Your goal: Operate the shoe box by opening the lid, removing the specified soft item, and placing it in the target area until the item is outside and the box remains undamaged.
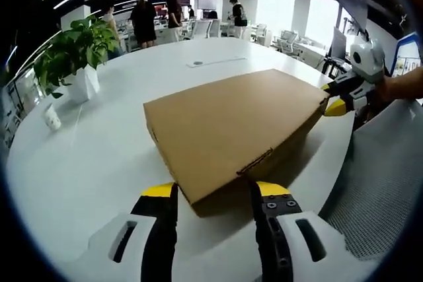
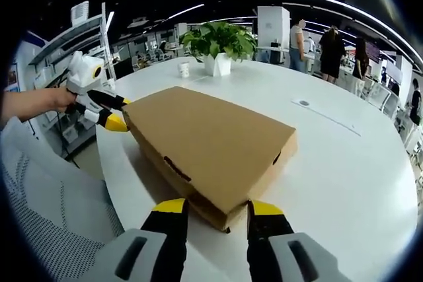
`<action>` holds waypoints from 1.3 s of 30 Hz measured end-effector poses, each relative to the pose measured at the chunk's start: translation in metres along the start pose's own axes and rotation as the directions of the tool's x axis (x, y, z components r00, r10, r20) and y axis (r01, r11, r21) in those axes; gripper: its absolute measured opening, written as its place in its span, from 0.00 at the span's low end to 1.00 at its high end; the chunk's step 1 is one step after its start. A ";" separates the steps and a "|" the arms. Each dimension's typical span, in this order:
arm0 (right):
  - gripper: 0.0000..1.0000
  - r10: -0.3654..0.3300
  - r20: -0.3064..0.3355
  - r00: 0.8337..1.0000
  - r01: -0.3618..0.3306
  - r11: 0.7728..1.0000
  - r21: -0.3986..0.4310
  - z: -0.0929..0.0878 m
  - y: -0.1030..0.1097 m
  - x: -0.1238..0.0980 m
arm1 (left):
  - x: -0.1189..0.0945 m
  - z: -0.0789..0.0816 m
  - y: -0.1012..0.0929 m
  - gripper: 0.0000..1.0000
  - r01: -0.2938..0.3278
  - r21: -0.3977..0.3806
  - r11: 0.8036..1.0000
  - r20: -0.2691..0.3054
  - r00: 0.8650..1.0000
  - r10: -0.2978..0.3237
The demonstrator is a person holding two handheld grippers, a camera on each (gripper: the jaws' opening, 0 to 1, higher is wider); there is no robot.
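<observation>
a: nearest your left gripper view, what sits at the yellow-tipped left gripper (image 1: 211,196)?

b: its jaws are spread, one on each side of the near corner of the flat brown cardboard shoe box (image 1: 231,130), lid closed, lying on the round white table (image 1: 86,163). left of the box stands a leafy green plant in a white pot (image 1: 78,57); at the box's far right corner your right gripper (image 1: 340,100) touches the edge.

a: and your right gripper view?

b: your left gripper (image 2: 106,113) meets the box's (image 2: 211,143) left corner. the right gripper (image 2: 215,212) is spread too, straddling the near corner. people stand far behind.
</observation>
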State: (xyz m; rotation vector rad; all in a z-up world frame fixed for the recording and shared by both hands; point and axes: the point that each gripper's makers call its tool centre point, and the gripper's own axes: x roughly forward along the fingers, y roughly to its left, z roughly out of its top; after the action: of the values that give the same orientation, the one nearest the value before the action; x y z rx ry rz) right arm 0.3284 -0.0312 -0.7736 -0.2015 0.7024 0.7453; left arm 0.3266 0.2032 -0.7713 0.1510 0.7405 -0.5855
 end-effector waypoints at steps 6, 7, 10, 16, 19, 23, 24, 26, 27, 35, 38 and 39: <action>0.32 0.009 0.007 1.000 -0.009 1.000 -0.022 0.004 0.002 -0.004 | -0.002 0.003 -0.001 0.46 -0.007 0.002 1.000 -0.001 1.000 0.007; 0.32 0.009 0.009 1.000 -0.008 1.000 -0.025 0.005 0.002 -0.004 | -0.003 0.003 -0.001 0.46 -0.008 0.003 1.000 0.001 1.000 0.008; 0.32 0.013 0.012 1.000 -0.013 1.000 -0.028 0.007 0.002 -0.005 | -0.005 0.006 -0.001 0.47 -0.009 0.002 1.000 0.004 1.000 0.009; 0.32 0.024 0.026 0.999 -0.024 1.000 -0.010 0.013 0.003 -0.011 | -0.009 0.010 -0.001 0.47 -0.015 0.014 1.000 0.004 1.000 0.015; 0.32 0.024 0.031 0.999 -0.024 1.000 -0.011 0.016 0.004 -0.013 | -0.012 0.013 0.000 0.47 -0.019 0.026 0.999 0.003 1.000 0.019; 0.31 0.020 0.041 0.999 -0.019 0.999 -0.031 0.020 0.003 -0.016 | -0.014 0.016 0.001 0.46 -0.022 0.041 0.999 0.000 1.000 0.022; 0.31 0.021 0.042 0.999 -0.019 0.999 -0.038 0.021 0.003 -0.017 | -0.015 0.017 0.001 0.46 -0.023 0.045 0.999 0.000 1.000 0.023; 0.31 0.021 0.048 0.999 -0.019 0.999 -0.046 0.023 0.003 -0.019 | -0.016 0.018 0.002 0.45 -0.027 0.053 0.998 0.000 1.000 0.027; 0.31 0.021 0.049 0.999 -0.019 0.999 -0.050 0.023 0.003 -0.019 | -0.017 0.019 0.002 0.45 -0.028 0.054 0.998 0.001 1.000 0.028; 0.32 0.011 0.052 0.999 -0.004 0.992 -0.127 0.027 0.004 -0.023 | -0.022 0.026 0.004 0.44 -0.043 0.072 0.996 0.018 0.999 0.042; 0.31 0.006 0.060 0.998 0.002 0.991 -0.133 0.030 0.002 -0.024 | -0.023 0.029 0.004 0.44 -0.046 0.079 0.996 0.021 0.999 0.045; 0.31 0.004 0.065 0.998 0.004 0.992 -0.127 0.032 0.001 -0.025 | -0.023 0.030 0.004 0.44 -0.047 0.082 0.995 0.022 0.999 0.046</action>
State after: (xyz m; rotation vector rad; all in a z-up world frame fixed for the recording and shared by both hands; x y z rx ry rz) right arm 0.3309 -0.0311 -0.7335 -0.2919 0.5936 0.7941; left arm 0.3325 0.2071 -0.7341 0.2381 0.6918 -0.5727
